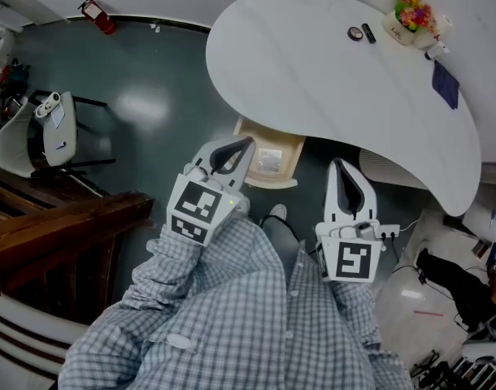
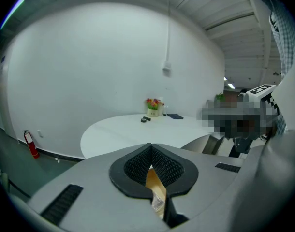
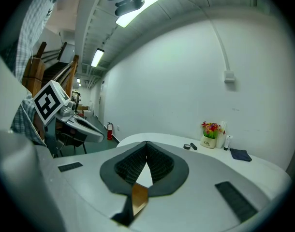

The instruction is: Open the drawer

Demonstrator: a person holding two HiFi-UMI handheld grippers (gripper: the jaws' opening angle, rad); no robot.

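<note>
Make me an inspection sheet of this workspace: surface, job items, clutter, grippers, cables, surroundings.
Surface: white rounded table, mostly bare.
Job's things: wooden drawer juts out from under the table's near edge, apparently part open, with a white label inside.
Clutter: flower pot, small black roll and dark blue cloth along the table's far side.
Grippers: left gripper has its jaws shut and empty, tips by the drawer's left corner; contact cannot be told. Right gripper has its jaws shut and empty, clear of the drawer.
Cables: white lead on the floor at the right.
Surroundings: fire extinguisher by the wall, chair, dark wooden furniture.
</note>
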